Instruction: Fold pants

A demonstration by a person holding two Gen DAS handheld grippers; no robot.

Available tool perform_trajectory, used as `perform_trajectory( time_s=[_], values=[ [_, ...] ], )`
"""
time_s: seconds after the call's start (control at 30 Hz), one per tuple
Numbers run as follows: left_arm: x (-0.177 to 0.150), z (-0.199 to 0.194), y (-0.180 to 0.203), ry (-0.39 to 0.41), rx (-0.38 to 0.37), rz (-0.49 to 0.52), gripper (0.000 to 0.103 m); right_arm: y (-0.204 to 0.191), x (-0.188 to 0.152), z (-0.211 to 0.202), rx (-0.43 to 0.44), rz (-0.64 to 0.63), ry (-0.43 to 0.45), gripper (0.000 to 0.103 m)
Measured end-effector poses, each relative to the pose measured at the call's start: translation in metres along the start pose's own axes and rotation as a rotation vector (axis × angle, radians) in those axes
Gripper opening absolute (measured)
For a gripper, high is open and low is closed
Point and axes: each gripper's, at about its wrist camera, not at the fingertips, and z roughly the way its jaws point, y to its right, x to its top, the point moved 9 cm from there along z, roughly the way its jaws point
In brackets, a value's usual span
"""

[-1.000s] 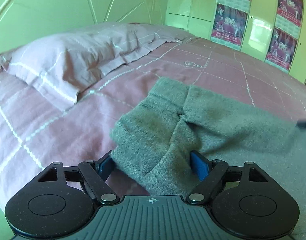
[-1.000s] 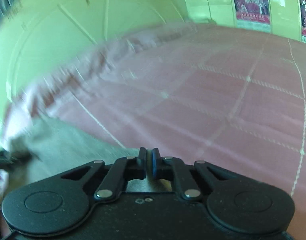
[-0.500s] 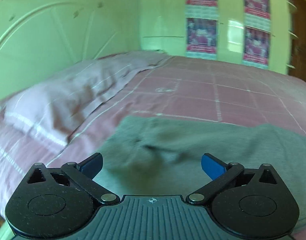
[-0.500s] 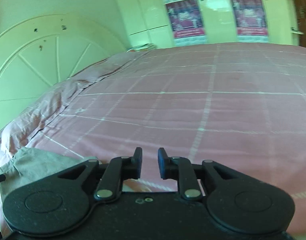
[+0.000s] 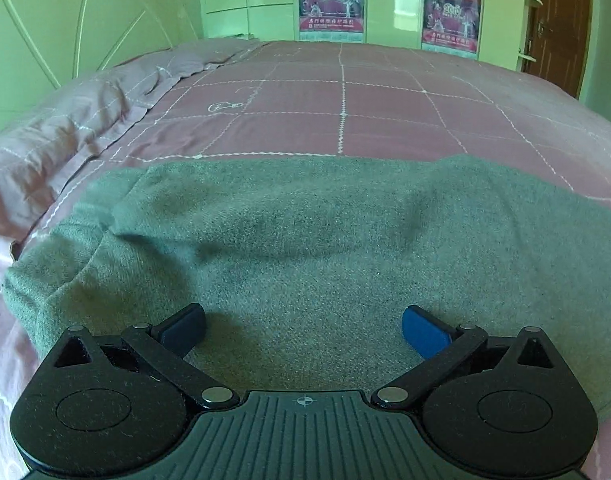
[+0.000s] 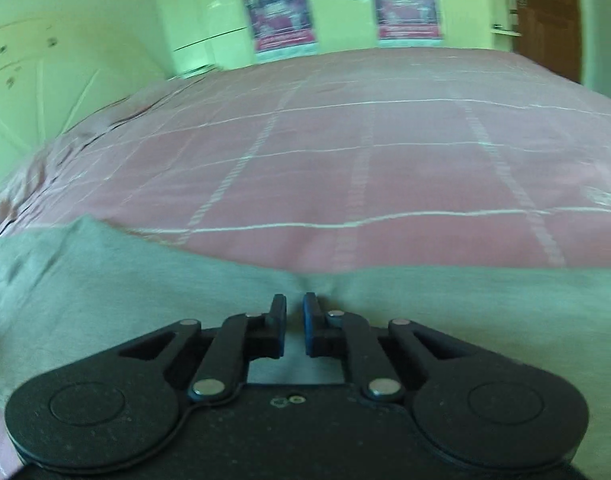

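Observation:
The grey pants [image 5: 305, 248] lie flat across the pink checked bed, with a folded layer on their left part. My left gripper [image 5: 303, 330] is wide open just above the near part of the pants, holding nothing. In the right wrist view the pants [image 6: 105, 288] spread across the near part of the bed. My right gripper [image 6: 294, 320] hovers over them with its jaws a narrow gap apart and nothing between them.
A pink pillow [image 5: 53, 136] lies at the left by the pale headboard [image 5: 65, 40]. The pink bedspread [image 5: 345, 112] stretches beyond the pants to the wardrobe with posters [image 5: 331, 8]. A brown door [image 5: 561, 20] stands at the far right.
My left gripper has let go of the bunched pants and opened wide; the pants now lie flat. My right gripper has opened a little and swung over the pants.

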Motion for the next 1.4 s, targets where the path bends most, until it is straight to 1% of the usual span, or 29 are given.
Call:
perform_trajectory(
  time_s=[0.03, 0.1, 0.17, 0.2, 0.23, 0.27, 0.3, 0.37, 0.4, 0.43, 0.47, 0.5, 0.53, 0.57, 0.6, 0.67, 0.73, 0.8, 0.83, 0.93, 0.97, 1.03, 1.1, 1.17, 1.23, 1.3, 1.33, 1.37, 1.4],
  values=[
    [0.0, 0.001, 0.002, 0.0, 0.003, 0.007, 0.103, 0.019, 0.001, -0.007, -0.009, 0.052, 0.014, 0.0],
    [0.0, 0.001, 0.004, 0.0, 0.002, 0.012, 0.103, 0.06, 0.002, -0.018, -0.066, 0.12, 0.024, 0.0],
    [0.001, 0.001, 0.003, -0.001, -0.001, 0.013, 0.103, 0.093, 0.003, -0.033, -0.107, 0.19, 0.053, 0.0],
    [0.002, 0.002, 0.003, -0.002, -0.002, 0.014, 0.103, 0.109, 0.003, -0.042, -0.145, 0.222, 0.068, 0.0],
    [0.003, 0.002, 0.002, -0.002, -0.001, 0.014, 0.103, 0.126, 0.003, -0.052, -0.185, 0.26, 0.084, 0.003],
    [0.005, 0.003, 0.0, -0.001, 0.004, 0.014, 0.103, 0.139, 0.005, -0.065, -0.209, 0.301, 0.113, 0.013],
    [0.006, 0.0, 0.0, 0.005, 0.017, 0.016, 0.103, 0.149, 0.007, -0.079, -0.211, 0.328, 0.153, 0.02],
    [0.011, -0.005, -0.002, 0.033, 0.05, 0.044, 0.103, 0.152, 0.012, -0.095, -0.199, 0.315, 0.202, 0.031],
    [0.013, -0.006, -0.005, 0.041, 0.08, 0.06, 0.103, 0.154, 0.011, -0.099, -0.212, 0.289, 0.208, 0.036],
    [0.014, -0.005, -0.008, 0.04, 0.111, 0.072, 0.103, 0.161, 0.008, -0.097, -0.242, 0.27, 0.186, 0.048],
    [0.015, -0.004, -0.014, 0.039, 0.134, 0.07, 0.103, 0.171, -0.001, -0.089, -0.292, 0.266, 0.13, 0.055],
    [0.014, -0.001, -0.022, 0.038, 0.15, 0.058, 0.103, 0.186, -0.012, -0.081, -0.331, 0.29, 0.06, 0.054],
    [0.012, 0.003, -0.031, 0.028, 0.151, 0.041, 0.103, 0.201, -0.02, -0.079, -0.356, 0.32, 0.026, 0.051],
    [0.009, 0.007, -0.037, 0.017, 0.124, 0.017, 0.103, 0.21, -0.023, -0.084, -0.351, 0.356, 0.034, 0.047],
    [0.009, 0.008, -0.04, 0.008, 0.104, 0.003, 0.103, 0.218, -0.023, -0.098, -0.33, 0.415, 0.083, 0.047],
    [0.014, 0.002, -0.037, -0.005, 0.113, 0.035, 0.103, 0.233, -0.025, -0.13, -0.311, 0.538, 0.186, 0.049],
    [0.023, -0.015, -0.031, 0.046, 0.138, 0.046, 0.103, 0.246, -0.036, -0.15, -0.267, 0.659, 0.226, 0.05],
    [0.029, -0.027, -0.02, 0.083, 0.08, 0.037, 0.103, 0.25, -0.054, -0.156, -0.174, 0.784, 0.229, 0.058],
    [0.029, -0.029, -0.013, 0.084, 0.065, 0.034, 0.103, 0.249, -0.063, -0.156, -0.141, 0.831, 0.219, 0.059],
    [0.022, -0.022, 0.006, 0.043, 0.04, 0.052, 0.103, 0.24, -0.08, -0.158, -0.055, 0.944, 0.251, 0.058],
    [0.019, -0.021, 0.011, 0.033, 0.034, 0.05, 0.103, 0.238, -0.085, -0.153, -0.024, 0.994, 0.242, 0.053],
    [0.009, -0.018, 0.015, 0.01, 0.022, 0.027, 0.103, 0.236, -0.087, -0.143, 0.005, 1.043, 0.212, 0.043],
    [0.003, -0.016, 0.014, -0.005, 0.024, 0.012, 0.103, 0.233, -0.089, -0.135, 0.039, 1.088, 0.182, 0.043],
    [0.006, -0.021, 0.011, 0.018, 0.035, -0.005, 0.103, 0.229, -0.087, -0.124, 0.045, 1.098, 0.16, 0.043],
    [0.003, -0.025, 0.013, 0.0, -0.005, -0.045, 0.103, 0.222, -0.081, -0.126, 0.048, 1.089, 0.19, 0.043],
    [0.001, -0.034, 0.027, 0.019, -0.065, -0.09, 0.103, 0.22, -0.082, -0.126, 0.044, 1.097, 0.216, 0.043],
    [0.0, -0.038, 0.04, 0.029, -0.094, -0.086, 0.103, 0.219, -0.083, -0.121, 0.041, 1.095, 0.208, 0.042],
    [-0.001, -0.042, 0.058, 0.042, -0.113, -0.077, 0.103, 0.217, -0.083, -0.118, 0.043, 1.094, 0.197, 0.037],
    [-0.002, -0.045, 0.078, 0.054, -0.135, -0.065, 0.103, 0.215, -0.081, -0.117, 0.046, 1.08, 0.194, 0.035]
  ],
)
